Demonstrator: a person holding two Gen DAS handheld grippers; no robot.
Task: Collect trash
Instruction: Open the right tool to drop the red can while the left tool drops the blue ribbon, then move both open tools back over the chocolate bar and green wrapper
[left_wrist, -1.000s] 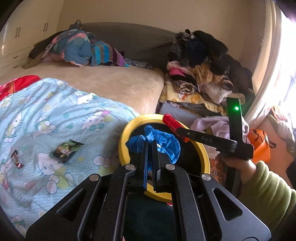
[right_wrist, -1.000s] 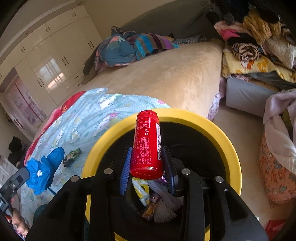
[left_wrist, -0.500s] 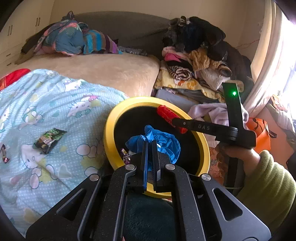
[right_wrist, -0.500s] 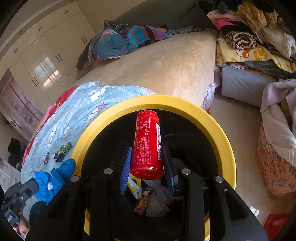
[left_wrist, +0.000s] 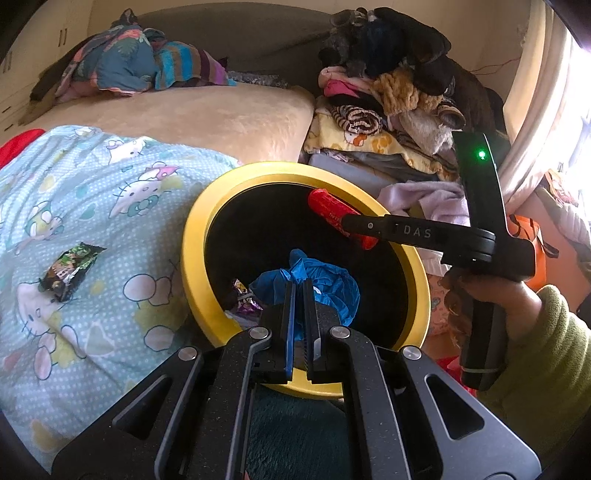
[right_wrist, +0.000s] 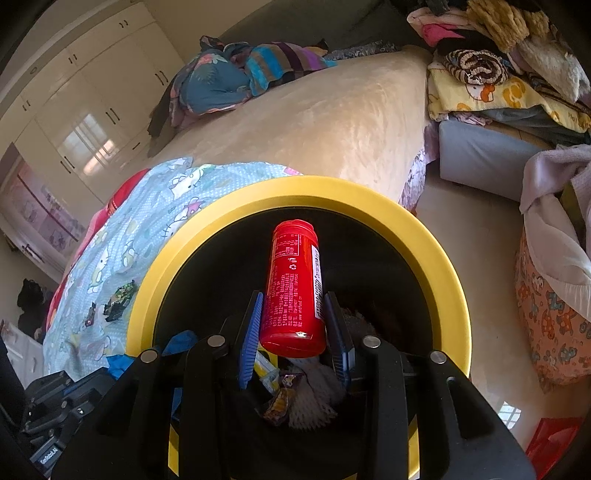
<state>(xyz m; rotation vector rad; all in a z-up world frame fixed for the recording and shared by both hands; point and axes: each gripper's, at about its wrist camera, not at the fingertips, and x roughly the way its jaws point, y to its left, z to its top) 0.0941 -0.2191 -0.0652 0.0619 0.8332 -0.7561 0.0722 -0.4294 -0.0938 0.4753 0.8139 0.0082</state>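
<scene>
Left wrist view shows the left gripper (left_wrist: 300, 295) clenched on a crumpled blue glove (left_wrist: 325, 286), held over the mouth of the yellow-rimmed bin (left_wrist: 192, 251). Beside it the right gripper (right_wrist: 293, 325) grasps a red bottle (right_wrist: 295, 288) across its lower body, neck pointing into the bin. Neither piece is let go, so both drops are still to come. Some wrappers and a white foam net (right_wrist: 314, 398) already lie inside, so I judge the job partly done. Out on the patterned blanket (left_wrist: 92, 192), near the edge by the bin, a dark snack wrapper (left_wrist: 68, 269) waits, with a smaller scrap (right_wrist: 90, 319) beyond it. The bin's bottom stays hidden in shadow.
</scene>
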